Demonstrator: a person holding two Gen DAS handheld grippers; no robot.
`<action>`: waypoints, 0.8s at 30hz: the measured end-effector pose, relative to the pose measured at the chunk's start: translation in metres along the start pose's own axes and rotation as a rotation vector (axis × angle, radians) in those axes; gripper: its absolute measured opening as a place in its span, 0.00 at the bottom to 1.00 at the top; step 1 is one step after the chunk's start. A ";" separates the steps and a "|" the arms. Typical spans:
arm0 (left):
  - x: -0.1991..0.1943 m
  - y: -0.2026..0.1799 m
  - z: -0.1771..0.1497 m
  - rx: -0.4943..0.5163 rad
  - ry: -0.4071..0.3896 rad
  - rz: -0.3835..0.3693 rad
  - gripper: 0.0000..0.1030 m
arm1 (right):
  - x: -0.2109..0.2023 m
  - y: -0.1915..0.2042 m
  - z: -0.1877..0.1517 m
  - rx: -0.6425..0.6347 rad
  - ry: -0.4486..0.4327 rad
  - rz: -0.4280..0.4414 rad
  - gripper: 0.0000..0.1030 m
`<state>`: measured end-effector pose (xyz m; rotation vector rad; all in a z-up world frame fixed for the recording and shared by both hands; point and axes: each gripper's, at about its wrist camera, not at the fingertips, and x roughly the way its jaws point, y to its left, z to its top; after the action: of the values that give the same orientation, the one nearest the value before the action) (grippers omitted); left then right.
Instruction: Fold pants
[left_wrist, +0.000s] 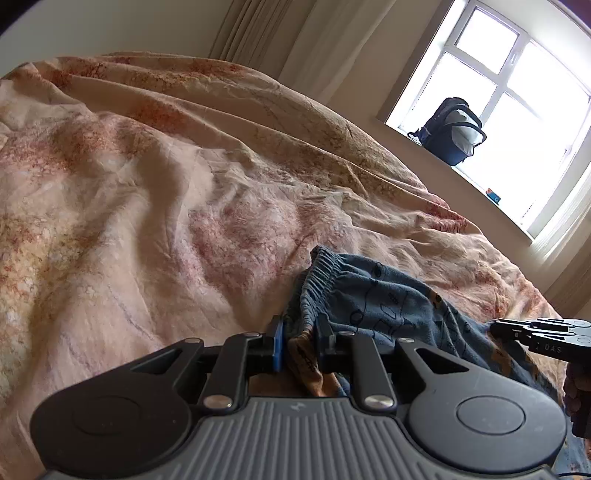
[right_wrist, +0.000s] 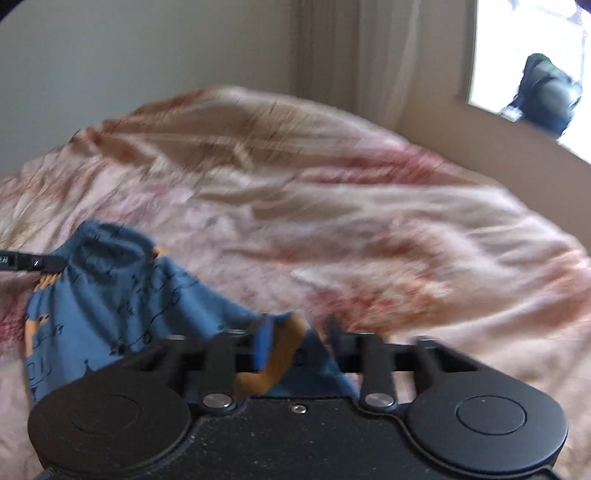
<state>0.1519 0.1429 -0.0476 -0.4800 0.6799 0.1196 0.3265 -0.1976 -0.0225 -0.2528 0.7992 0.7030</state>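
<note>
Blue pants (left_wrist: 388, 306) bunched between both tongs, pinched at each end.

Daylight pours from the overexposed window (left_wrist: 491, 122), glaring white. The right wrist view is motion-blurred. Fisheye curvature bends both frames' edges.

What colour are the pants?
Blue pants with dark line drawings and orange patches; clearest in the left wrist view.

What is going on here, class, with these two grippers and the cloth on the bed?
A person is folding small blue patterned pants on a bed covered by a pink floral bedspread. The left gripper is clamped on the pants near the elastic waistband. The right gripper has cloth with an orange patch between its fingers. The pants are still bunched, not folded.
</note>
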 end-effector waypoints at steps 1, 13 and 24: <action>0.001 0.001 0.000 -0.008 0.002 -0.004 0.18 | -0.003 0.002 0.001 -0.005 -0.005 0.002 0.06; 0.003 0.001 -0.002 0.016 0.003 -0.004 0.19 | -0.008 0.008 0.001 -0.051 -0.057 -0.151 0.18; 0.005 0.008 0.003 0.008 0.015 -0.028 0.21 | 0.014 0.110 -0.001 -0.360 0.029 0.120 0.17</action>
<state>0.1550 0.1509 -0.0519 -0.4827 0.6879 0.0871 0.2595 -0.1092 -0.0278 -0.5441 0.7164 0.9579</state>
